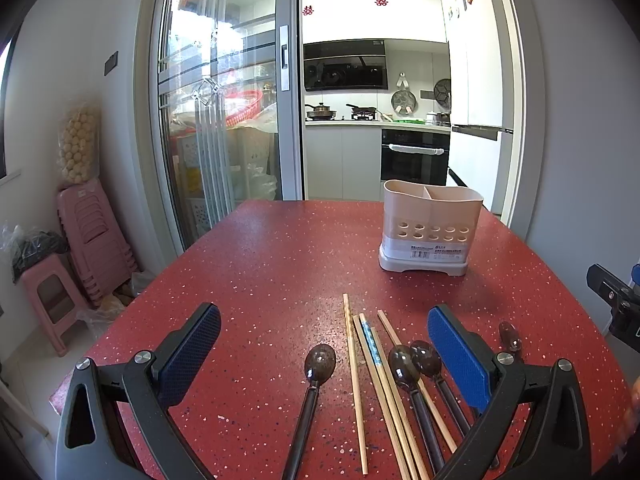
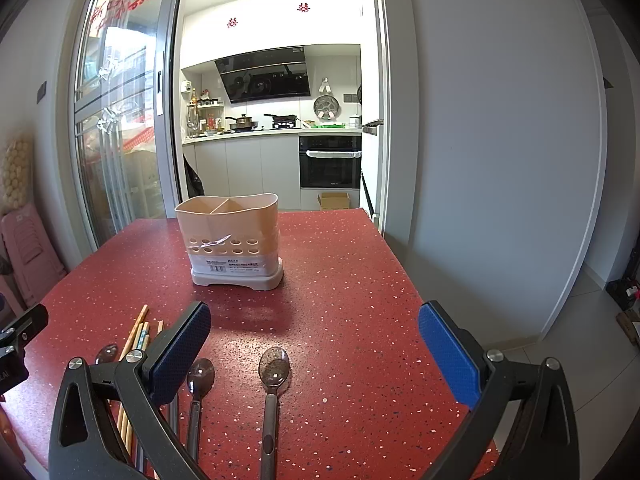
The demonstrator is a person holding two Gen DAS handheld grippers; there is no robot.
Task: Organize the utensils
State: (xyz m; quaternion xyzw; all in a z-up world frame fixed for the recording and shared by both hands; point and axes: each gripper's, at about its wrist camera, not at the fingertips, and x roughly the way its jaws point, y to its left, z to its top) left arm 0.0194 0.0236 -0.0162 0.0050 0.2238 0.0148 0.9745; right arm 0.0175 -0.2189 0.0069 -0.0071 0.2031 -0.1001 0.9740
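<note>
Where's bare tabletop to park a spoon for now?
Free: the table right of the utensil holder, out to the wall-side edge, and the strip left of the leftmost spoon. Crowded: the chopsticks and spoons bunched at the near edge.

Left gripper (image 1: 324,344), right gripper (image 2: 314,340): both wide apart, prob. empty.

The red speckled table (image 1: 260,264) carries a beige utensil holder (image 1: 430,226), chopsticks (image 1: 374,364) and dark spoons (image 1: 318,364).
</note>
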